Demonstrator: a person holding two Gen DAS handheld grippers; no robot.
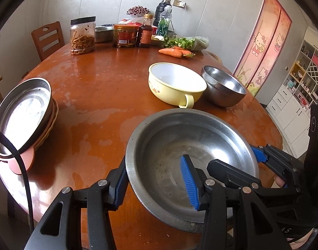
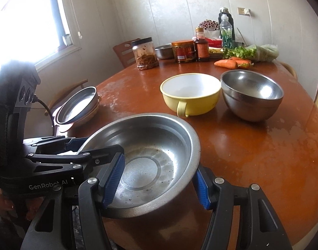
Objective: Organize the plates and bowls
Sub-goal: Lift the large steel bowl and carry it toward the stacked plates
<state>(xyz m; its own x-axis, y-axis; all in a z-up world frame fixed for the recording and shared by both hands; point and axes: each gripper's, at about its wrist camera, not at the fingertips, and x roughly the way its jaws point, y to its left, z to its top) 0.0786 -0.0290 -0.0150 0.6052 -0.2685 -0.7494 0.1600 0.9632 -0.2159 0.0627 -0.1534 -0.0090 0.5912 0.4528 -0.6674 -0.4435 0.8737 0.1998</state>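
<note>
A wide steel basin (image 1: pixel 179 145) sits at the near edge of the brown table (image 1: pixel 96 87). My left gripper (image 1: pixel 155 184) straddles its near left rim, one finger inside, one outside. My right gripper (image 2: pixel 157 184) straddles the near right rim (image 2: pixel 192 145) the same way; it also shows in the left wrist view (image 1: pixel 261 156). How tightly either grips the rim I cannot tell. A yellow handled bowl (image 1: pixel 175 83) and a steel bowl (image 1: pixel 223 85) stand behind the basin. A stack of plates topped by a steel plate (image 1: pixel 23 112) lies at the left.
Jars, bottles, a steel pot (image 1: pixel 102 33), carrots (image 1: pixel 173 52) and greens crowd the far side of the table. Wooden chairs (image 1: pixel 47 38) stand at the far left. A cabinet with shelves (image 1: pixel 300 91) is at the right.
</note>
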